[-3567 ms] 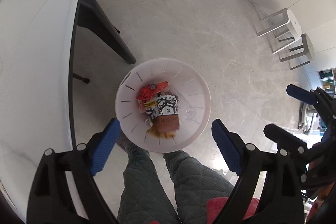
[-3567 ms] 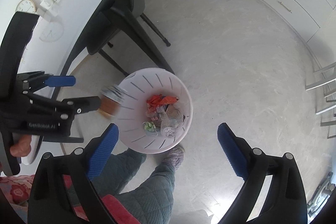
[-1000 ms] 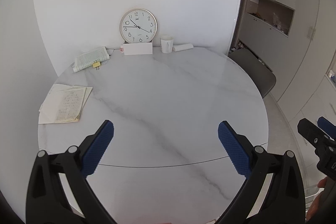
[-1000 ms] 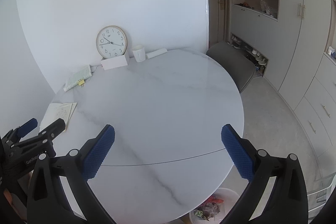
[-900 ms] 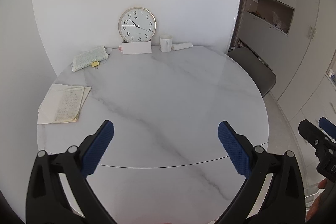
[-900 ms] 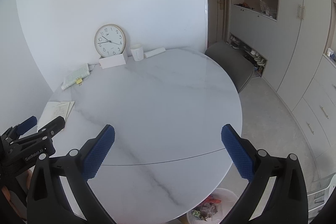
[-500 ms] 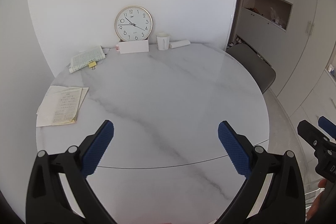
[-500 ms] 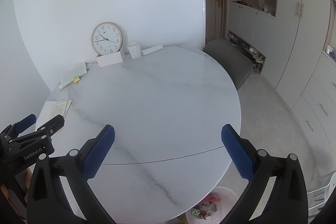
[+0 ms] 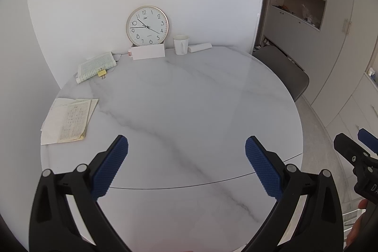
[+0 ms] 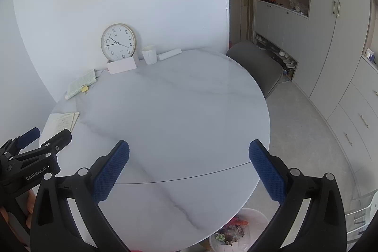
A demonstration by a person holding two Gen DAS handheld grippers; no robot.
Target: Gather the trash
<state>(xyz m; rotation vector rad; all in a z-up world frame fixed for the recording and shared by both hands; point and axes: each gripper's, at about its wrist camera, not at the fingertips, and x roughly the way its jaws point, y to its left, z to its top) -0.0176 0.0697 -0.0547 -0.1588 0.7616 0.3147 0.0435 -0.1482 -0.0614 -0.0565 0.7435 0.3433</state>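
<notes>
Fingers of the left gripper stand wide apart with nothing between them, and the right gripper is spread just as wide and just as empty. A few seconds back both cameras looked straight down into the bin while a wrapper dropped in; now both are raised and face across the table, and over the last second the view has barely shifted. I read that as one drop finished and the search for the next piece begun. The table, a round white marble top, is bare across its middle and along its near edge, so little or nothing may remain to gather. The trash itself lies in the white bin on the floor, under the near right edge of the table, with coloured wrappers showing inside. A grey chair is tucked against the far right edge. Everything else on the top sits away from the grippers: a clock leans on the wall at the far edge, with a white box just before it, a cup beside that, and a small white roll to the cup's right. A folded booklet lies at the far left edge, and loose papers at the left edge. Whether any of these counts as trash I cannot tell. Nothing blocks a reach.
</notes>
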